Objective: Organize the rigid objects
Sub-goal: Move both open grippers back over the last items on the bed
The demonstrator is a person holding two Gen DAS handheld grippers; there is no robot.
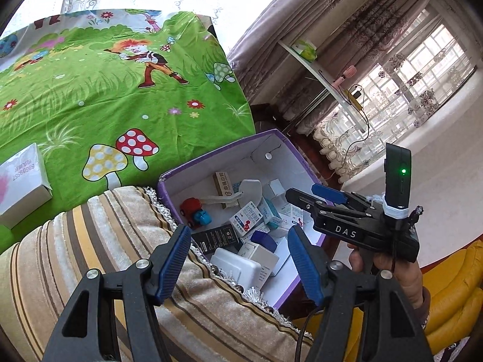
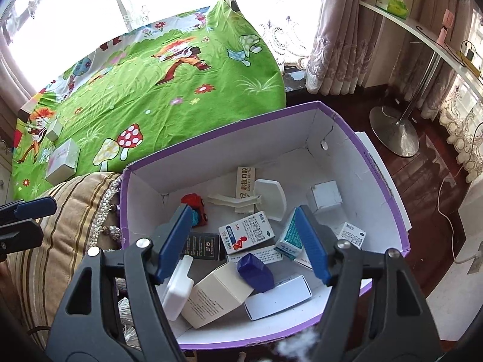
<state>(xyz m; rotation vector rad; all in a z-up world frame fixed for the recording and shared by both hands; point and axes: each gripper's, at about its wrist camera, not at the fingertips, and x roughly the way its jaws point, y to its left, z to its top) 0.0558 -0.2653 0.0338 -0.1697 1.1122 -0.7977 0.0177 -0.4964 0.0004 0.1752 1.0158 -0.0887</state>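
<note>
Hovering over the purple box [image 2: 389, 181], both the right tongs [image 2: 244, 241] and the left tongs [image 1: 238, 259] are spread and empty; cartons, a toy car [image 2: 196, 208] and a blue cap [image 2: 256, 274] crowd inside, while white cartons [image 2: 62, 163] lie beyond the box on the green bedsheet [image 2: 181, 99].

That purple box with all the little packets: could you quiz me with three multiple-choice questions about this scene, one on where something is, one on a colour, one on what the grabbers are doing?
1. Where is the red toy car?
A. on the green sheet
B. inside the purple box
C. on the striped cushion

2. What colour are the gripper pads?
A. blue
B. yellow
C. white

3. What does the right gripper hold?
A. a white box
B. the toy car
C. nothing, its jaws stand open

Answers: 1 B, the car lies on the box floor near its left wall. 2 A, both pads show blue. 3 C, the pads stand apart above the packets and press on none of them.
</note>
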